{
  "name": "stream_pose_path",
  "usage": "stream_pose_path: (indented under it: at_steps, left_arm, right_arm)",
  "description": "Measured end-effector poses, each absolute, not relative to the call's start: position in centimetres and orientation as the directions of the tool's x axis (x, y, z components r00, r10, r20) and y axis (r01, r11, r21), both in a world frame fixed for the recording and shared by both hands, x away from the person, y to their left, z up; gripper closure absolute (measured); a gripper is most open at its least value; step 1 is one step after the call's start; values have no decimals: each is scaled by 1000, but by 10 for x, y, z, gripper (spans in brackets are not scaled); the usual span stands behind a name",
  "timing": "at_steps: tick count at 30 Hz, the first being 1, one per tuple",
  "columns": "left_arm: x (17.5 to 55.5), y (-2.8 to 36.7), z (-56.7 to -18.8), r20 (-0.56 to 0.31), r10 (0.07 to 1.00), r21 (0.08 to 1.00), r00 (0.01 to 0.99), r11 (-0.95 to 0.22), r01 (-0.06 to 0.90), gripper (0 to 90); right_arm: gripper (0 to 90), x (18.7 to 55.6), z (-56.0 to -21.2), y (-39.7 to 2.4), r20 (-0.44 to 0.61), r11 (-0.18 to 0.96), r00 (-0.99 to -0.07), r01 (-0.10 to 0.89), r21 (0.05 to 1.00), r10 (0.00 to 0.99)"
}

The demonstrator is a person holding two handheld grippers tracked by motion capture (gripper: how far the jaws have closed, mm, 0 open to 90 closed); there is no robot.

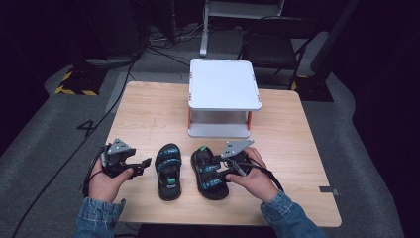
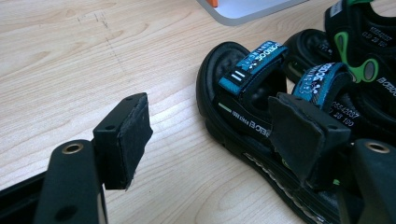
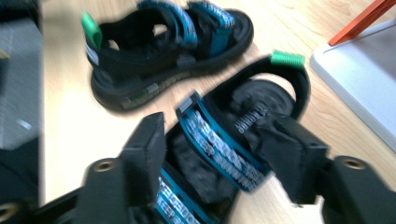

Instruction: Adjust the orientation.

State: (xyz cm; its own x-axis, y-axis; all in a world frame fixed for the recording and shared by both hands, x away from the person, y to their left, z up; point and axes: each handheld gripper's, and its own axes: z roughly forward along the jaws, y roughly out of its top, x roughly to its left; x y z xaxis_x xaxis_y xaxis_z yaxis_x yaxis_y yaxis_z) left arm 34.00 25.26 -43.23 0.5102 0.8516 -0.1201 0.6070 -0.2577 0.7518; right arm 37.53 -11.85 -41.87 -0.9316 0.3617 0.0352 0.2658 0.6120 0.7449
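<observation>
High view: above the person's side, facing forward and down over the whole table (image 1: 148, 114). Left gripper view: low, close, along its jaws. Right gripper view: low, close, blurred. All three share the two sandals (image 1: 169, 171) (image 2: 252, 116) (image 3: 154, 51).

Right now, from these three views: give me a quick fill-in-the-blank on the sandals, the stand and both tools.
1. The two black sandals, one beside the other, have straps coloured ____.
2. The right tool has its jaws open on either side of a sandal's ____.
3. The left tool is ____, gripping nothing.
4. The white stand has legs coloured ____.

Missing words: blue; strap; open; orange
</observation>
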Motion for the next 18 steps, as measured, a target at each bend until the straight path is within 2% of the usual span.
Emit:
stream_pose_path:
  at_steps: [5,12,15,18]
  left_arm:
    - [338,255,-433,-120,854,749,507,-257,611,292]
    - [330,260,-434,-115,864,747,490,-250,616,292]
    - [327,263,-435,-117,867,746,484,-245,620,292]
    - [325,265,-436,-118,871,745,477,-239,623,292]
  right_arm:
    - [394,385,-412,-120,7,592,-918,261,762,396]
    - [444,409,-410,-100,-44,589,-903,240,772,427]
    - [505,419,-416,-89,-26,593,-908,252,765,419]
    - [701,426,-423,-82,-46,626,-916,235,743,400]
